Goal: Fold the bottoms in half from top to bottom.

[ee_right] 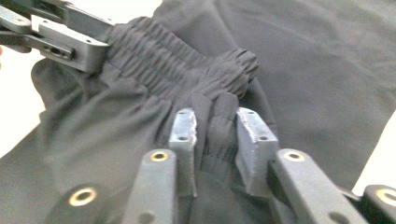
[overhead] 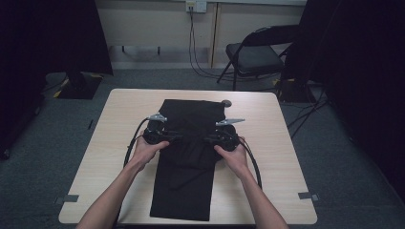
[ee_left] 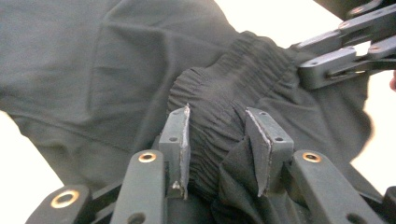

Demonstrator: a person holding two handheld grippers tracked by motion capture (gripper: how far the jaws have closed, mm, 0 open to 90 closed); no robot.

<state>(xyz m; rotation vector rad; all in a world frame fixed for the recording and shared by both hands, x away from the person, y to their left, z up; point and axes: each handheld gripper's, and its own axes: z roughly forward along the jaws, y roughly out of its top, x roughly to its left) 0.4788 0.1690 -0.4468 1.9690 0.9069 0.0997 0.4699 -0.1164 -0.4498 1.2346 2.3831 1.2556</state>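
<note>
A pair of black trousers (overhead: 184, 157) lies lengthwise down the middle of the surface (overhead: 277, 157), with its far part folded back over the rest. Both claws meet it at the gathered elastic waistband (ee_left: 219, 107), which is bunched up into a ridge between them.

In the left gripper view, the left claw (ee_left: 219, 140) has a thick roll of the ribbed waistband between its two pads, with the cloth bulging up and over the tips. The fabric fills the gap and both pads press against it, so this claw is gripping the waistband. The other claw shows at the upper right of that view, biting the same band farther along.

In the right gripper view, the right claw (ee_right: 217, 140) is clamped on a narrower fold of the waistband, the ribbing squeezed upright between the pads. The rest of the band runs away to the upper left, where the left claw holds it.

From the high view, the two hands sit side by side over the middle of the trousers, the left claw (overhead: 167, 135) and the right claw (overhead: 212, 139) pointing inward towards each other and near together.

The surface is a pale wooden tabletop with rounded corners, standing on grey carpet (overhead: 57, 157). Behind it are a black folding chair (overhead: 253, 57), a light wall with a socket (overhead: 196, 5) and hanging cables (overhead: 193, 43), and dark curtains at either side.
</note>
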